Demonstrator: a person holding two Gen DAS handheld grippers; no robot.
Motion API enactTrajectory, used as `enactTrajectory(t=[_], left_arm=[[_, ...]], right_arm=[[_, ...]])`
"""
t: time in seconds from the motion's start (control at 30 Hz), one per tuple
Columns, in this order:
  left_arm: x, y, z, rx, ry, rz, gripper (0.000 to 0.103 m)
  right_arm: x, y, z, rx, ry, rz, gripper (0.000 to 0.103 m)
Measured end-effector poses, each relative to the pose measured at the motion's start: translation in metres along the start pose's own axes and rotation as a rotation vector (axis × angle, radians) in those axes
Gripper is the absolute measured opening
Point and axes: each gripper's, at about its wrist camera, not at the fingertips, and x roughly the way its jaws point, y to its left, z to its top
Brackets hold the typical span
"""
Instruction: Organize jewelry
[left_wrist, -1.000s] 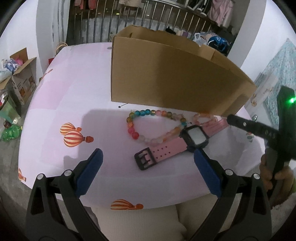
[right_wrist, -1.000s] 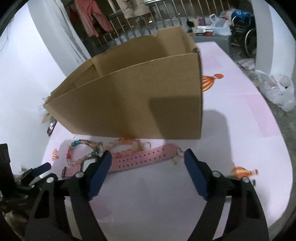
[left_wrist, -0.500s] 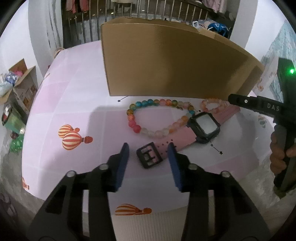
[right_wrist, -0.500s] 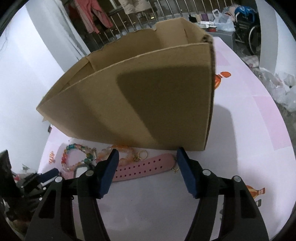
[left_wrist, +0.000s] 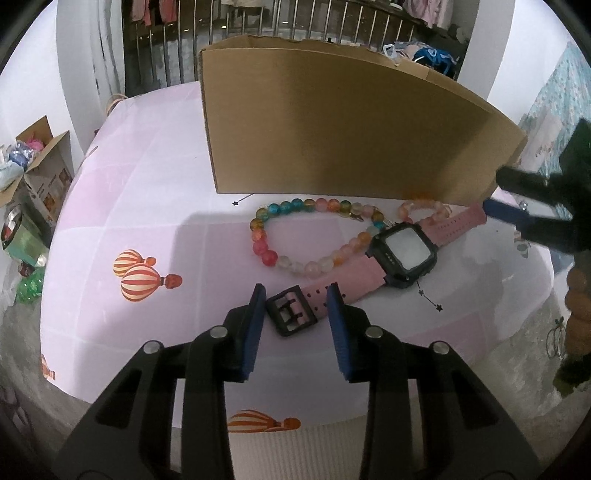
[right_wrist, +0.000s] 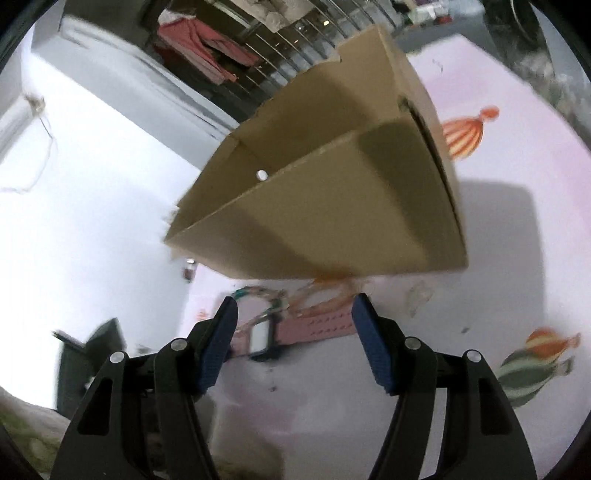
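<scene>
Left gripper (left_wrist: 295, 295) closing astride watch (left_wrist: 404, 254) buckle, pads seemingly not yet touching. Strap light, floppy; buckle stiff, best hold. Right gripper (right_wrist: 293, 314) wide, empty.

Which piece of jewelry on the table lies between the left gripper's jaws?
The pink watch: its black buckle end sits between the closing jaws of the left gripper. The multicolored bead bracelet and the small pink bead bracelet lie farther back, near the cardboard box.

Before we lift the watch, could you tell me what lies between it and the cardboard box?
In the left wrist view, two bead bracelets lie between watch and box.
</scene>
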Motion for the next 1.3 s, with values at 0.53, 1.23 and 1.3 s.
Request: enactTrajectory(t=[0.53, 1.23, 1.3], left_arm=[[0.000, 0.005, 0.004, -0.013, 0.017, 0.016, 0.029], [-0.002, 0.006, 0.001, 0.023, 0.001, 0.013, 0.028], [-0.002, 0.006, 0.001, 0.028, -0.004, 0.013, 0.028]], right_arm=[[0.010, -0.005, -0.002, -0.036, 0.049, -0.144, 0.064], [0.025, 0.059, -0.027, -0.610, 0.156, -0.328, 0.064], [0.031, 0.062, -0.031, -0.684, 0.189, -0.347, 0.064]])
